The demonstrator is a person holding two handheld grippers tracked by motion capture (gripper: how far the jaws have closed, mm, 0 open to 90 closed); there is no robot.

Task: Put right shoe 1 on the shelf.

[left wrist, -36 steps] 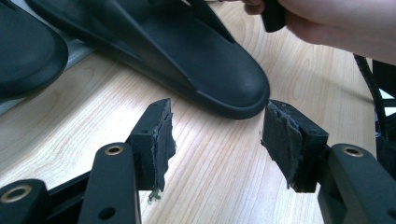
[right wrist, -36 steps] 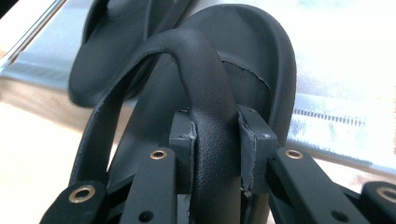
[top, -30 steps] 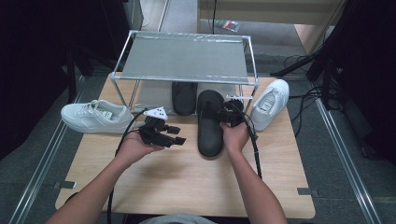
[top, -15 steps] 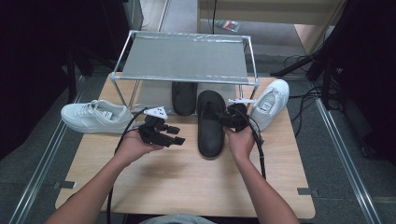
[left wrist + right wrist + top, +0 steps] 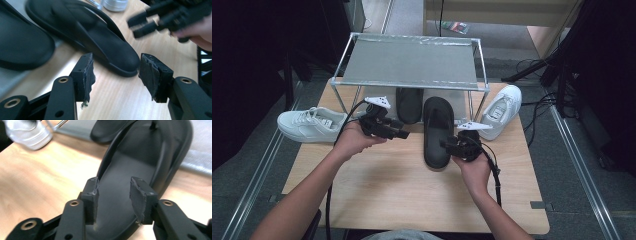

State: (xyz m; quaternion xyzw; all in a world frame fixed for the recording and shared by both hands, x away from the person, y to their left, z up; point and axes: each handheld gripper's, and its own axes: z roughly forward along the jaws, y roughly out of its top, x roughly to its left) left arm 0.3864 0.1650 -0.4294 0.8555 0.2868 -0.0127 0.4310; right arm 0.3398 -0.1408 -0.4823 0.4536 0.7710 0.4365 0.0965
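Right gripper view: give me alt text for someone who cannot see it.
The right hand-held gripper hangs over the heel of a black sandal on a wooden table. Its jaws stand apart and have just been opening, with nothing gripped. A second black sandal lies beyond, near a white shoe.

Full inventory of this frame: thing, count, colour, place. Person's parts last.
Black rubber flip-flop sandals: 2; one lies on the table centre, heel toward the person, the other partly under the rack.
White lace-up sneakers: 2; one at the table's left edge, one right of the rack.
Metal-frame shoe rack with grey shelf: 1, silver and grey, at the table's far side.
Light wooden table: 1.
Cables: black, on the floor at right.
Left gripper: black, open, left of the nearer sandal, nothing between its jaws.
Right gripper: black, jaws just been opening, at the nearer sandal's heel, not pressing on it.
Forearms: 2, from the bottom edge.
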